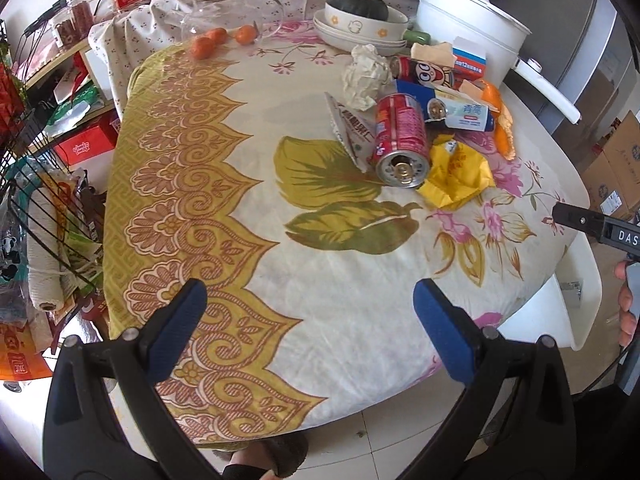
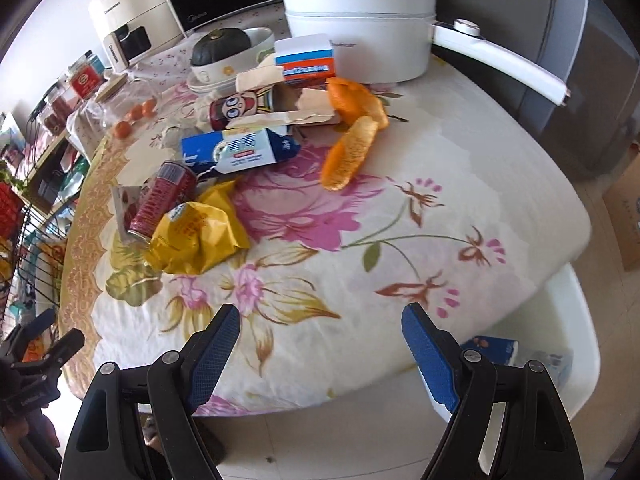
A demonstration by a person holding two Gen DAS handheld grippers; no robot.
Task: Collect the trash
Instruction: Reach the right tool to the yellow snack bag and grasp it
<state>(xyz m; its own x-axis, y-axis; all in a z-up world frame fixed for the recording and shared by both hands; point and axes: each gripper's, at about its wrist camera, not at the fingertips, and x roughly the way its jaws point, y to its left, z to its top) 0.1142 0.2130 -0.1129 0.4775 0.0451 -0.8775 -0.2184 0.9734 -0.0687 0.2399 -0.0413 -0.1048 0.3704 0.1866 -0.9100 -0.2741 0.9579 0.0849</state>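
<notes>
A heap of trash lies on the flowered tablecloth: a red can on its side, a yellow wrapper, crumpled white paper, a blue-white carton and orange peel. My left gripper hangs open and empty over the table's near edge, well short of the heap. The right wrist view shows the yellow wrapper, red can, carton and peel. My right gripper is open and empty above the table's front edge. A white bin beside the table holds a small carton.
A white pot with a long handle, stacked bowls holding a dark squash, small oranges and a glass jar stand at the back. A wire rack of goods sits left of the table. Cardboard boxes lie on the floor to the right.
</notes>
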